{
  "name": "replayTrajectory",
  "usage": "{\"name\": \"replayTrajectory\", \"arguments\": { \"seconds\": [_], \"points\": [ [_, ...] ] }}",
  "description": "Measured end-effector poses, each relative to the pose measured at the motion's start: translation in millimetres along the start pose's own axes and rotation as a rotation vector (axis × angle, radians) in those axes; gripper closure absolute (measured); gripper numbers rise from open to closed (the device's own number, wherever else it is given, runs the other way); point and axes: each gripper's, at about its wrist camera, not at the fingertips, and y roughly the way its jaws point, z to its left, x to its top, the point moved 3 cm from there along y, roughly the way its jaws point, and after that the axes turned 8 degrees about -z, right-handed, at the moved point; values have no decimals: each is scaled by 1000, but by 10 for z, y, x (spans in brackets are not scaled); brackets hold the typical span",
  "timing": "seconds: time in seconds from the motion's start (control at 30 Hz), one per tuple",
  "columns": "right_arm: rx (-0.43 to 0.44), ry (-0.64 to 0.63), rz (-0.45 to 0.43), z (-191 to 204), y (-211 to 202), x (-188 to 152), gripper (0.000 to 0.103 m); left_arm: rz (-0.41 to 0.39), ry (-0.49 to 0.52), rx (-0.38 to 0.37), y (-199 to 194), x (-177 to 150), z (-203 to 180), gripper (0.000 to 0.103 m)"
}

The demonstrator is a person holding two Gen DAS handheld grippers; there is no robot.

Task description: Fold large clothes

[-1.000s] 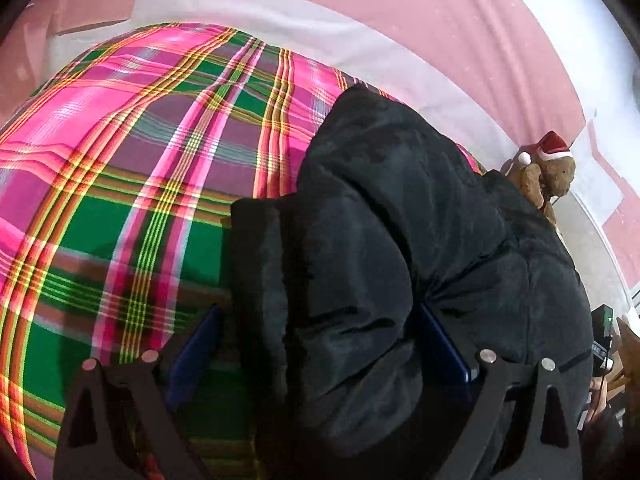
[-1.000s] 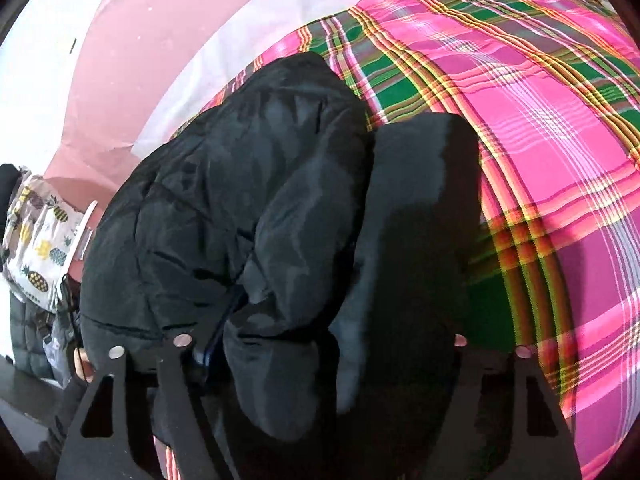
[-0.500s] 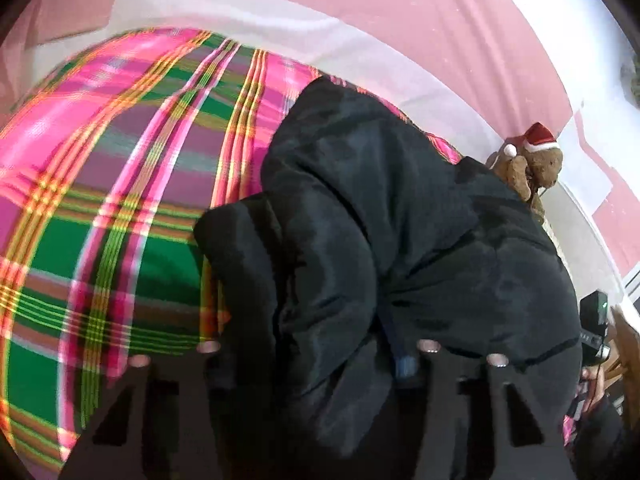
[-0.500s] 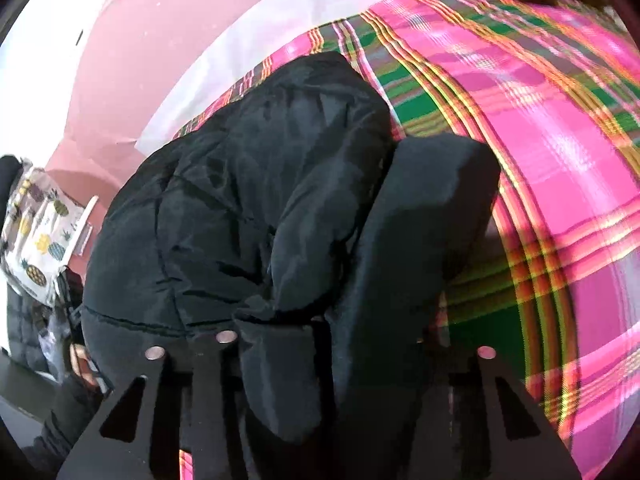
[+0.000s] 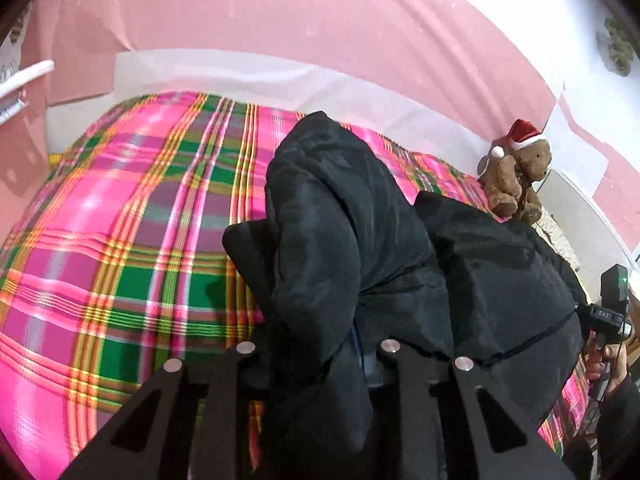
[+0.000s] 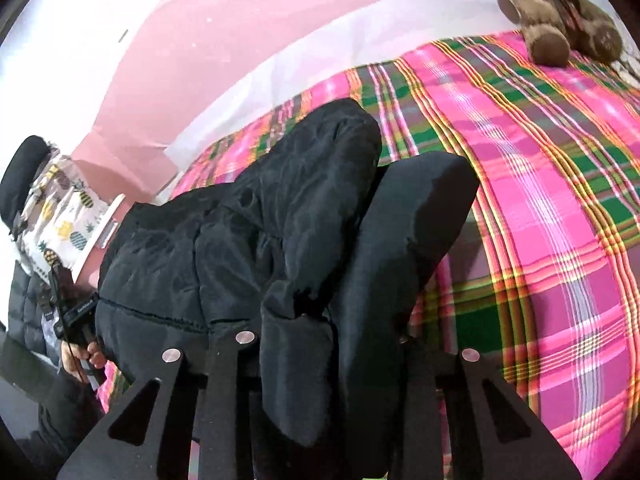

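Jacket (image 5: 360, 248) (image 6: 256, 248): black, padded, bunched on the plaid bed (image 5: 120, 240) (image 6: 560, 208), near edge raised off the cover. Left gripper (image 5: 316, 364) pinching a thick fold of jacket between its fingers; right gripper (image 6: 324, 356) likewise clamped on a doubled fold. Fingertips buried in fabric in both views.

Step in hand, judged: carrying the gripped edge up and over to lay a fold.

- Raise both grips level, at equal pace, to keep the edge straight.
- Hold fabric taut between grips; avoid twisting the padded layers.
- Carry far enough for the loose sleeve flap (image 6: 412, 216) to clear before lowering.
- Lower flat, then release; slick shell likely to slide if the pinch loosens early.

Surroundings: teddy (image 5: 516, 176) (image 6: 560, 12) in a red hat at the far bed edge, just beside the jacket in the left view; possible obstruction if the fold goes that way. Pink wall (image 5: 320, 20) behind. Pineapple-print cloth (image 6: 60, 208) off the bed, well apart.
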Motion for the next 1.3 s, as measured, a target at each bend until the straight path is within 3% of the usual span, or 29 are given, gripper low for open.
{"name": "replayTrajectory", "arguments": {
  "seconds": [0.3,0.53,0.77,1.0,1.17,1.23,1.3],
  "points": [
    [45,-43,-37,367,-14,184,75,-57,18,34,-361,308,176,77],
    [76,-69,-45,749,352,338,74,-75,24,91,-422,596,545,77],
    [88,-87,-10,1010,986,364,74,-65,-6,157,-204,712,1129,76],
    [40,-80,64,980,1667,142,72,-19,-75,194,227,427,1689,75],
    [1,-59,106,872,1780,43,55,-41,-124,170,309,276,1853,66],
    [-6,-28,117,849,1742,58,51,-36,-129,191,264,269,1859,52],
    [-16,-7,126,845,1648,68,47,-40,-147,214,163,292,1870,46]
  ]
}}
